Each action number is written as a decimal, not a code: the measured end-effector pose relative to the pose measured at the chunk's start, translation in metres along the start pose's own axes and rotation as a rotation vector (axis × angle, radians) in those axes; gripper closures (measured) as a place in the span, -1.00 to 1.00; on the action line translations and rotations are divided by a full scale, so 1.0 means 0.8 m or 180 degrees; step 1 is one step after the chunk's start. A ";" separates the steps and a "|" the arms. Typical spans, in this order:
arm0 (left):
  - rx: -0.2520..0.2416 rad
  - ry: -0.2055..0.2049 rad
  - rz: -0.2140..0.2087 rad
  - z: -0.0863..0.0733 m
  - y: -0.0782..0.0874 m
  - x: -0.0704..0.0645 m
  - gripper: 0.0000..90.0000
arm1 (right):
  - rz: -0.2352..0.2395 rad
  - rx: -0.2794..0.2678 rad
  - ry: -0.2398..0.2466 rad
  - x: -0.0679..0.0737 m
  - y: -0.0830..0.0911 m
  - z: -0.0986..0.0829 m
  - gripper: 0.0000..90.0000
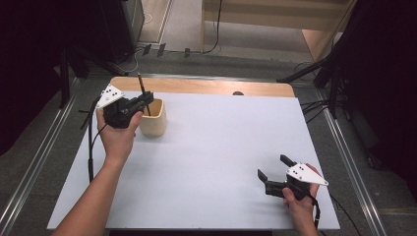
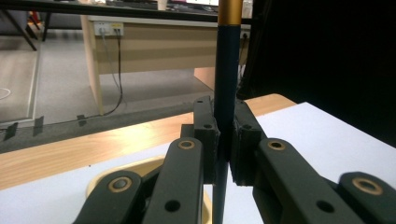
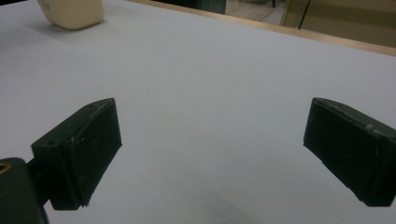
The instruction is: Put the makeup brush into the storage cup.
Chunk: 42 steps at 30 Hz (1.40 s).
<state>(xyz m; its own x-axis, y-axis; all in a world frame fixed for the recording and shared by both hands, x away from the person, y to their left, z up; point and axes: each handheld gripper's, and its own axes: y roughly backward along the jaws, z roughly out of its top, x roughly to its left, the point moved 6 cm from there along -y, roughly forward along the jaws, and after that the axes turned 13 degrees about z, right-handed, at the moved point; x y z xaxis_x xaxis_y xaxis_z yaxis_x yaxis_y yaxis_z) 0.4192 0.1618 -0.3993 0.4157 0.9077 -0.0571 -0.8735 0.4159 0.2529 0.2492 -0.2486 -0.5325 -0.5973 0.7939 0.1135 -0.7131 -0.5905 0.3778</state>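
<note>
A dark pencil (image 1: pixel 143 93) with a gold band near its top stands upright over a cream cup (image 1: pixel 153 119) at the table's back left. My left gripper (image 1: pixel 145 100) is shut on the pencil, just above the cup's rim. In the left gripper view the pencil (image 2: pixel 227 74) runs straight up between the closed jaws, its lower end pointing down toward the cup (image 2: pixel 105 179) below. My right gripper (image 1: pixel 273 168) rests low near the front right of the table, open with nothing between its fingers. From the right gripper view the cup (image 3: pixel 71 13) sits far off at top left.
A white sheet (image 1: pixel 211 152) covers most of the wooden table (image 1: pixel 206 86). Beyond the table are a light wooden desk (image 1: pixel 275 19), cables on the floor and dark stands at both sides.
</note>
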 end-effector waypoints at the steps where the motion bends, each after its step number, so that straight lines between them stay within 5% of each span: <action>1: -0.0005 0.0001 0.0016 0.000 -0.002 0.001 0.88 | 0.0003 -0.0001 0.0001 0.000 0.000 0.000 -0.91; 19: 0.0036 0.0016 0.0224 -0.022 -0.032 0.015 0.88 | 0.0003 0.0034 0.0004 0.000 -0.003 -0.001 -0.91; 31: 0.0203 0.0076 0.0307 -0.052 -0.045 0.023 0.87 | 0.0008 0.0054 -0.0003 0.001 -0.004 -0.003 -0.90; 42: 0.0433 -0.0019 0.0370 -0.064 -0.048 0.025 0.87 | -0.0004 0.0085 -0.0014 0.000 -0.006 -0.004 -0.88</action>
<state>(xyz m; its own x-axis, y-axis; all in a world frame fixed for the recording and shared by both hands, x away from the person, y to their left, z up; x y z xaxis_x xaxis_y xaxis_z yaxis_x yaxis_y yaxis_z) 0.4482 0.1671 -0.4599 0.3157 0.9488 -0.0143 -0.8737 0.2965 0.3858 0.2513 -0.2462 -0.5374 -0.5949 0.7952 0.1171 -0.7037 -0.5857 0.4022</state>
